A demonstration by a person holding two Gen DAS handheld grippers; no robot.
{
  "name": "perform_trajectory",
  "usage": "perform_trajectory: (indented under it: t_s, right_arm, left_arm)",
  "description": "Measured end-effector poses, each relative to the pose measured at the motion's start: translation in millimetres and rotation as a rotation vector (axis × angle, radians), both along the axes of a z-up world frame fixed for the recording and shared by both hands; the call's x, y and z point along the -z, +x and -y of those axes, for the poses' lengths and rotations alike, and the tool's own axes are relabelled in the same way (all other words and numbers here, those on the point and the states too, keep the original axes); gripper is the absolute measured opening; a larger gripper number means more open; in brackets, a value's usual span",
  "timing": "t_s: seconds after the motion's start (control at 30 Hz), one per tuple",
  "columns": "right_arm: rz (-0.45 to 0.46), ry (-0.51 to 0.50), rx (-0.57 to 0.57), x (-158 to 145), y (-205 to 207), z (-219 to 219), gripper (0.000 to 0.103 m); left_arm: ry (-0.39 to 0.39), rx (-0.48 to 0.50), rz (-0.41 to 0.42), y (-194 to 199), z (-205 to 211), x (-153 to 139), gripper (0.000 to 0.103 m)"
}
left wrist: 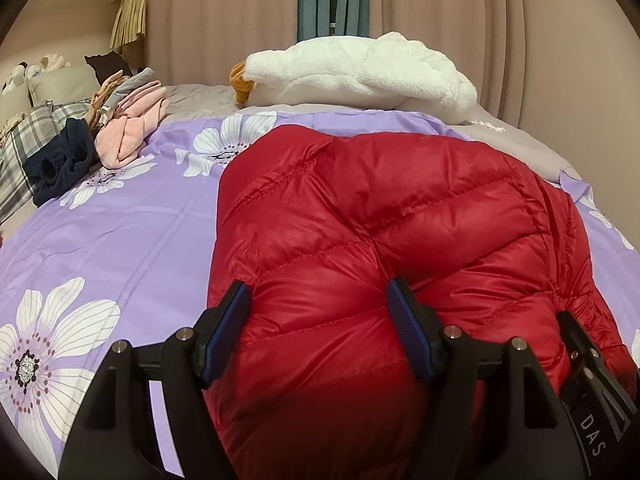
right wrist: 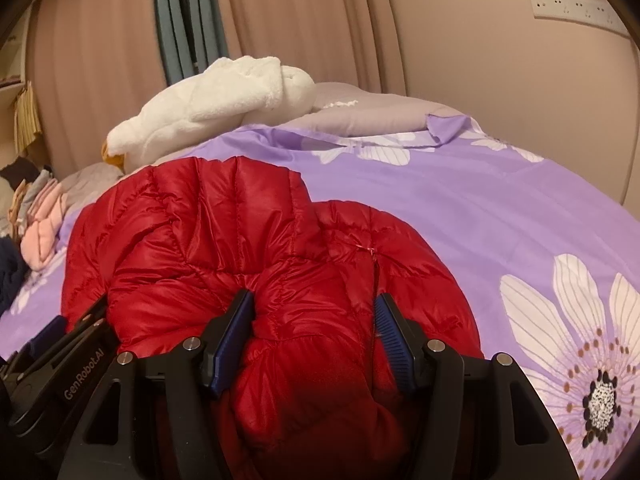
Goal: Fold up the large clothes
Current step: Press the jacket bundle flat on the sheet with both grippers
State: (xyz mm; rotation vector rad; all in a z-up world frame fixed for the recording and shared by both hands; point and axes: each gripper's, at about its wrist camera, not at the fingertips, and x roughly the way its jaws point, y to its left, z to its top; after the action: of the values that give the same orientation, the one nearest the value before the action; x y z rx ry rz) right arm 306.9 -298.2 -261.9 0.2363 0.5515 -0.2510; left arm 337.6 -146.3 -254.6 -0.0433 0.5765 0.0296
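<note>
Lying puffed across the purple floral bedspread [left wrist: 120, 232], the red down jacket [left wrist: 380, 220] could spring open or slide from a shallow pinch. Left gripper [left wrist: 320, 304] and right gripper [right wrist: 314, 308], both at 6 o'clock, stand wide, jaws straddling its near edge, seemingly touching, not clamped.

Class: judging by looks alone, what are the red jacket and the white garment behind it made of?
Jacket: probably down-filled nylon or polyester; glossy sheen, stitched puffy quilting. White garment: likely fleece or sherpa; matte, fuzzy, nubby pile. Neither can be confirmed by sight.
</note>
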Motion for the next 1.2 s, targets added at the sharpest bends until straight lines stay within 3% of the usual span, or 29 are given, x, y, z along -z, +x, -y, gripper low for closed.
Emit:
perform_trajectory:
  t_s: [1.2]
  right_arm:
    - [0.009, 0.03, 0.006, 1.1, 0.1, 4.5, 0.067]
  left_arm:
    - [-0.023, -0.011, 0.003, 0.0, -1.4, 0.6, 0.076]
